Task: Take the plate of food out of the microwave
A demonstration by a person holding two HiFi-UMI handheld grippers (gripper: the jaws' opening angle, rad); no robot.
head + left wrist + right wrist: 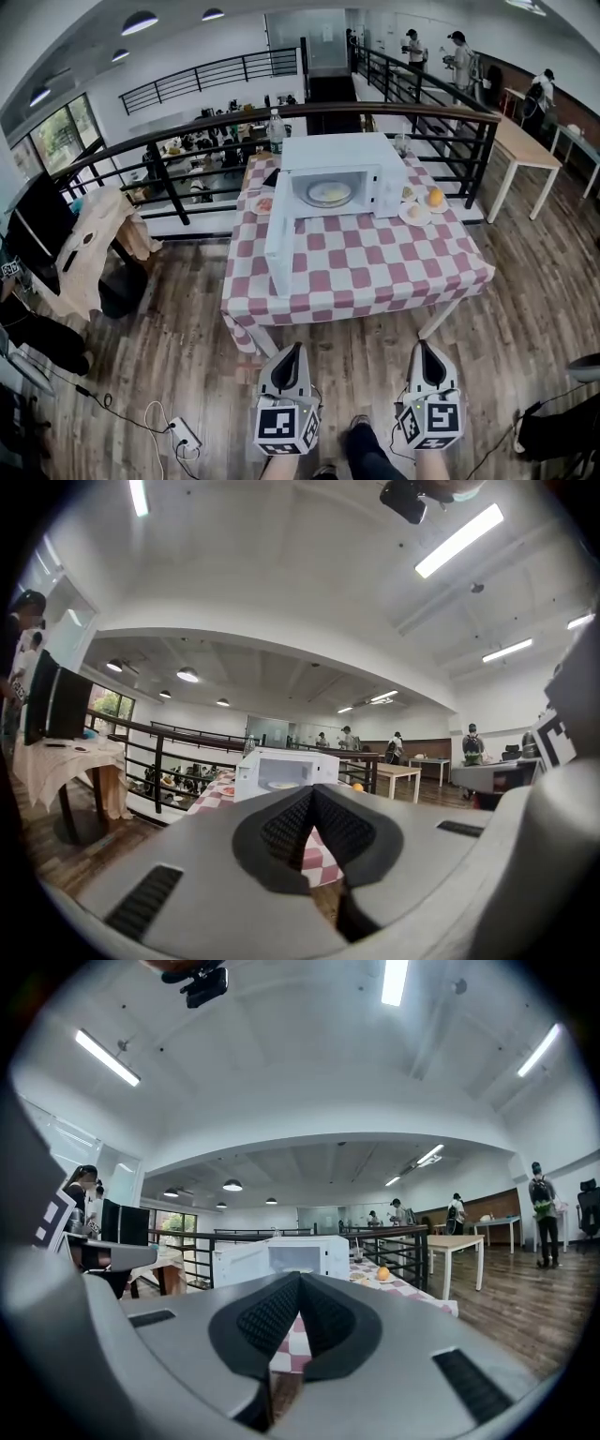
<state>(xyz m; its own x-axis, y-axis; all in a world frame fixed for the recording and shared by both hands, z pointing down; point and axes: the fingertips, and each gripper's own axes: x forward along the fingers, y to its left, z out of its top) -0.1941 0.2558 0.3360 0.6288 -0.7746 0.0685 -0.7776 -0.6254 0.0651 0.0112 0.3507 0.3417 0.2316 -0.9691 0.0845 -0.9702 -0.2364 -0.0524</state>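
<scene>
Left gripper (pixel 289 348) and right gripper (pixel 424 345), both closed and empty, hang at 6 o'clock from the table (pixel 375 272), whose open microwave (pixel 333 150) at 12 holds the plate (pixel 328 193).

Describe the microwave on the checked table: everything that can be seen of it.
The microwave is a white, box-shaped oven. It stands upright toward the far side of the table, on the red-and-white checked cloth. Its door is wide open, swung out from the left edge toward the camera. A plate of pale food lies flat in the cavity. A plain white panel sits to the right of the opening. Nothing is seen touching it but the cloth beneath.
</scene>
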